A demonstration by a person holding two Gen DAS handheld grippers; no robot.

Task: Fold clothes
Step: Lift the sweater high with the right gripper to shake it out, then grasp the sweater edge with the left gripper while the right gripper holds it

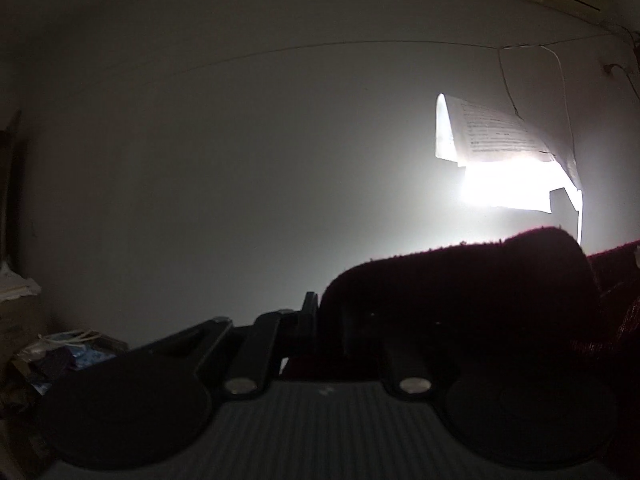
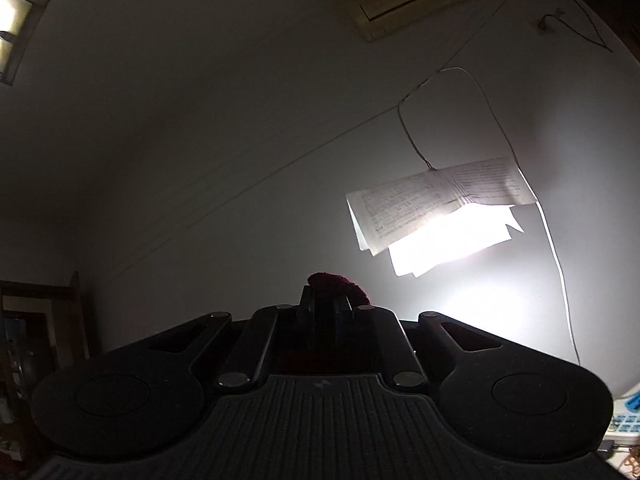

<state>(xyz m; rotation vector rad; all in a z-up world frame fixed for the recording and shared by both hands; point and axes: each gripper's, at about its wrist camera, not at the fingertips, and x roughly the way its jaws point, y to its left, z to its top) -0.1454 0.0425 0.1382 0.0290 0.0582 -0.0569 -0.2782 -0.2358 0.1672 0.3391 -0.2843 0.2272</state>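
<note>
dim room | paper-shaded lamp (image 2: 440, 224) on white wall (image 1: 240, 160) | both hand-held grippers pinch dark-red cloth (image 1: 460, 280)

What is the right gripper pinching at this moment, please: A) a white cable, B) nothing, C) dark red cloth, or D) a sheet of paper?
C: in the right wrist view the right gripper has its fingers closed together, and a tuft of dark red cloth sticks up from between them.
</note>
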